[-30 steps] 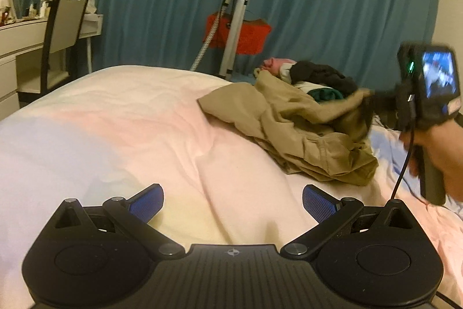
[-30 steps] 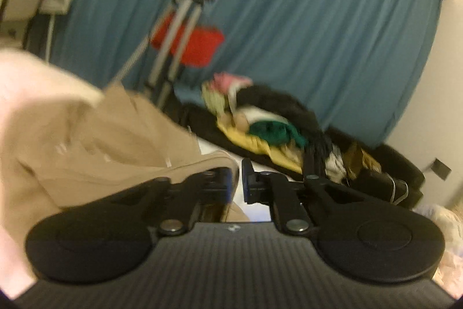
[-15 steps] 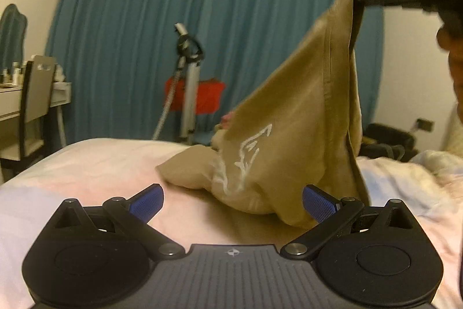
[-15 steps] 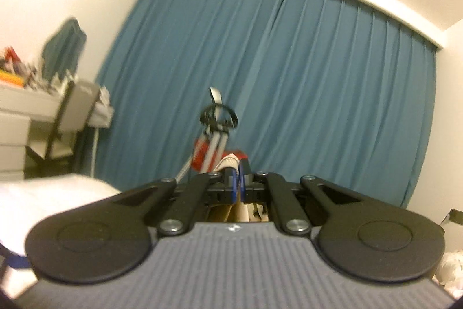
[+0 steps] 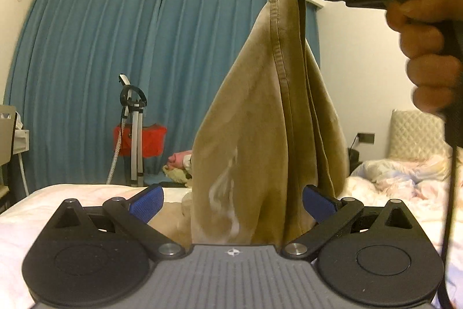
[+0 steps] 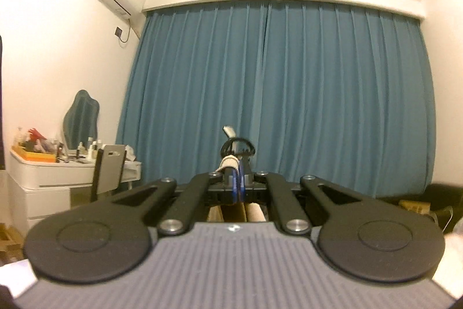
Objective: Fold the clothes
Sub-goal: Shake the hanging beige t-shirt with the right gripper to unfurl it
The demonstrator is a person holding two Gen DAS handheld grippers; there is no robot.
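The right gripper, held high, has its fingers closed on the top edge of a tan garment, which hangs down with its lower part on the pink bed. The left gripper sits low and near, its blue-padded fingers spread wide on either side of the hanging cloth, gripping nothing.
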